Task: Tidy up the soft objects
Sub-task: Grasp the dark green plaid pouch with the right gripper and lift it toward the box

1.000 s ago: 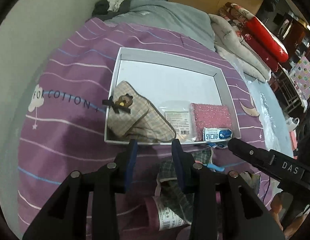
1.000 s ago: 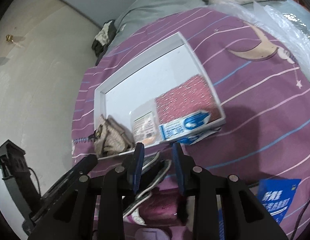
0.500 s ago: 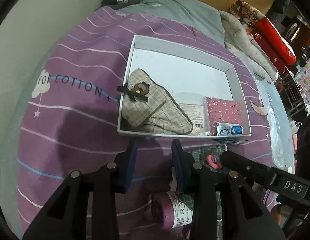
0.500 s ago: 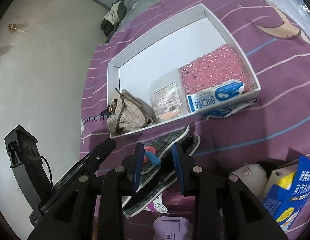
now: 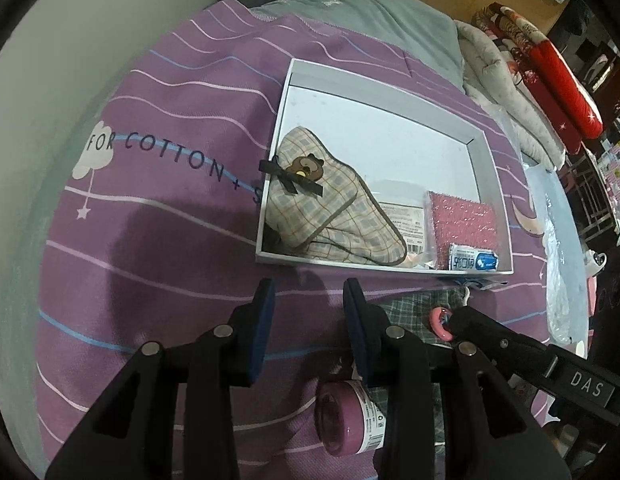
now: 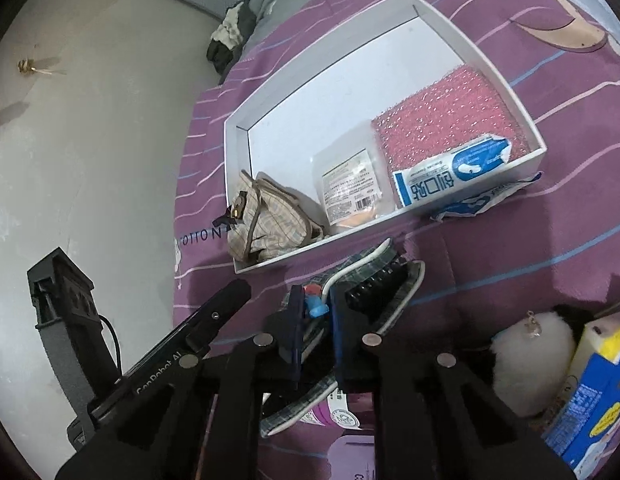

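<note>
Purple bedspread (image 5: pixel 158 264) underneath, white box (image 5: pixel 486 168) on it holding a beige plaid pouch (image 5: pixel 330 208), a pink sponge (image 5: pixel 462 224) and a blue-white packet (image 6: pixel 450 176). Just outside its near wall lies the green plaid slipper (image 6: pixel 374 276). Right gripper (image 6: pixel 315 320) nearly closed on the slipper's pink-and-blue charm (image 6: pixel 315 300); left gripper (image 5: pixel 308 312) wide open, holding nothing.
</note>
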